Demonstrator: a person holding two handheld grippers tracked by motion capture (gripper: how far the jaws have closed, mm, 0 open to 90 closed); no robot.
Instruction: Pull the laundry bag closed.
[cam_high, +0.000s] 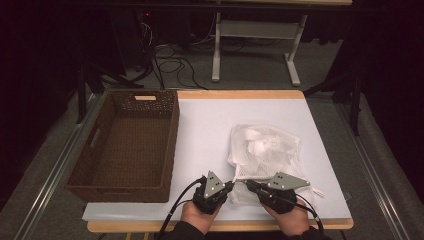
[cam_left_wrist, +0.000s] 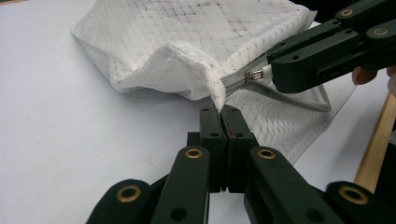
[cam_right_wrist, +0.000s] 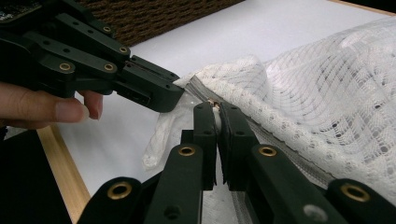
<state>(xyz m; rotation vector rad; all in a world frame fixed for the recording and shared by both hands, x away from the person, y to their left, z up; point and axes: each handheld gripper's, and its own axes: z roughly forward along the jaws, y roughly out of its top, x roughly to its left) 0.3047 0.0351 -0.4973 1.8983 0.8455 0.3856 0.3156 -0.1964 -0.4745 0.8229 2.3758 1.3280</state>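
A white mesh zip bag (cam_high: 265, 145) with white cloth inside lies on the white table top, right of centre. At its near edge, my left gripper (cam_high: 231, 185) is shut on the bag's corner (cam_left_wrist: 219, 95), pinching the fabric between its jaws (cam_left_wrist: 221, 111). Just to the right, my right gripper (cam_high: 247, 183) is shut on the metal zipper pull (cam_left_wrist: 253, 74). In the right gripper view the pull (cam_right_wrist: 215, 102) sits between the closed fingertips (cam_right_wrist: 217, 108), and the zip runs along the bag (cam_right_wrist: 327, 93). The two gripper tips nearly touch.
A brown wicker basket (cam_high: 120, 192) with nothing in it stands on the table's left side (cam_right_wrist: 154, 16). The white sheet (cam_high: 210, 130) covers a wooden table whose front edge (cam_left_wrist: 373, 154) is close under my hands. Cables and a white table frame (cam_high: 216, 55) lie on the floor beyond.
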